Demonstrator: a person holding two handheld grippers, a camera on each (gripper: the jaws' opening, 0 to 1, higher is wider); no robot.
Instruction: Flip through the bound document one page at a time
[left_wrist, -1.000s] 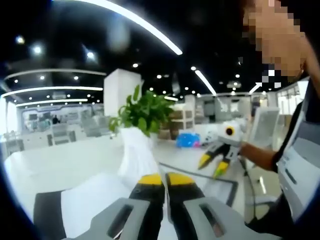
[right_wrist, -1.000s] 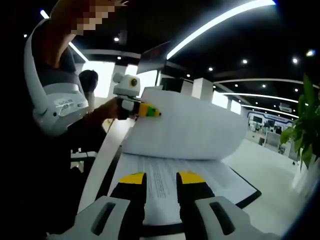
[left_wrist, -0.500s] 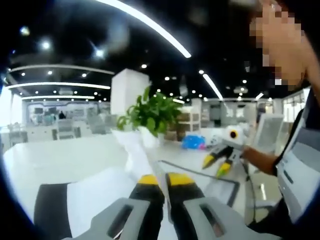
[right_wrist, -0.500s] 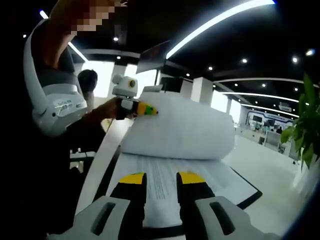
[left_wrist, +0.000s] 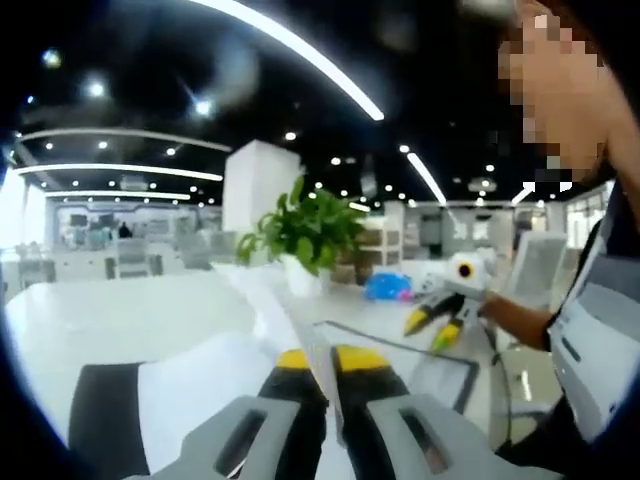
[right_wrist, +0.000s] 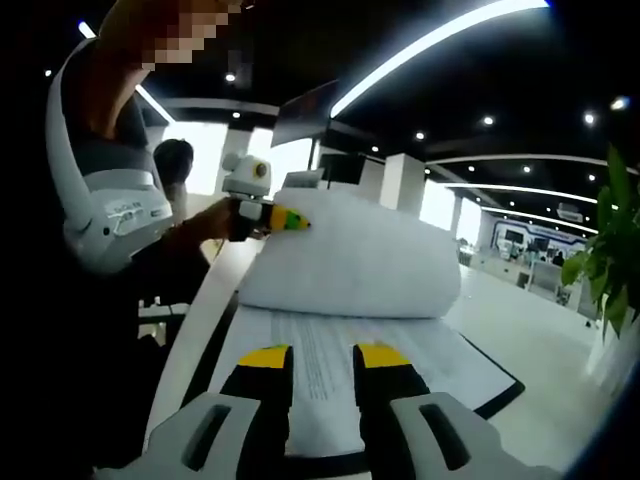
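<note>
turning one page (right_wrist: 350, 265): left gripper (right_wrist: 290, 220) clenched on its edge, best carried over slowly; right gripper (right_wrist: 322, 362) released above the document (right_wrist: 400, 360).

matt white paper page (right_wrist: 350, 265)

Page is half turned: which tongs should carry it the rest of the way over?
Left. The left tongs are shut on the curled page at its edge, lifted above the document. The right tongs hang open over the printed sheet, gripping nothing.
</note>
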